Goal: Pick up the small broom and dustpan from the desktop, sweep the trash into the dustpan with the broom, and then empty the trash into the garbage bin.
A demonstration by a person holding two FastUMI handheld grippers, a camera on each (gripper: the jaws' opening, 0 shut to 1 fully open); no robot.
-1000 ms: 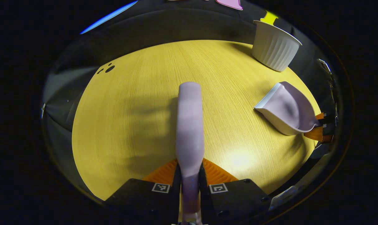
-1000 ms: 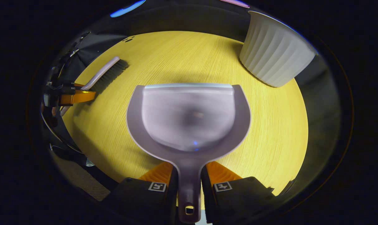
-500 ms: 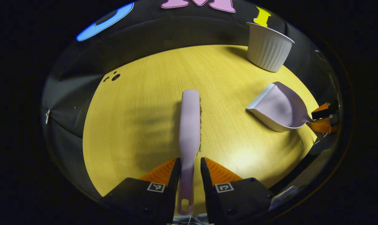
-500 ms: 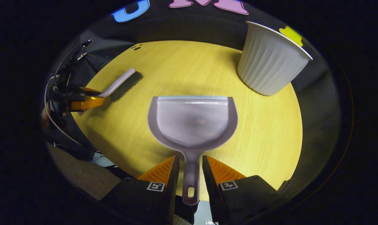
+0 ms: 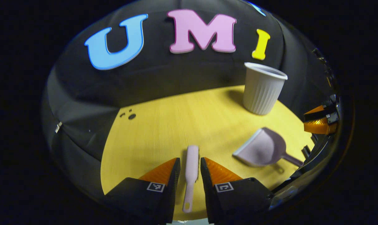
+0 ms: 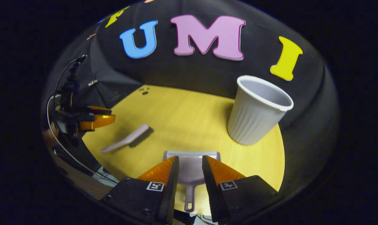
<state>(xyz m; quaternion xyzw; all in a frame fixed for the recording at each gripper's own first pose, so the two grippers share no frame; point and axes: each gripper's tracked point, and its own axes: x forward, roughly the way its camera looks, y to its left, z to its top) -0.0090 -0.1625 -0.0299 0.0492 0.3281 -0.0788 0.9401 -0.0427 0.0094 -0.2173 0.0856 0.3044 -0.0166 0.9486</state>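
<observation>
With broom [image 5: 191, 162] and dustpan [image 6: 191, 168] lying on the desktop [image 5: 163, 125], bin [image 6: 254, 112] at two o'clock, both the left gripper [image 5: 189, 170] and right gripper [image 6: 189, 168] hang narrowly parted, holding nothing, so the task looks finished or unstarted; no trash shows.

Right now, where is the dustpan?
The dustpan lies flat on the yellow desktop, under the open right gripper, between the small broom and the white ribbed bin.

Desktop [image 5: 151, 137]: broom [image 5: 191, 165]; dustpan [image 5: 260, 151]; bin [image 5: 262, 92]
</observation>
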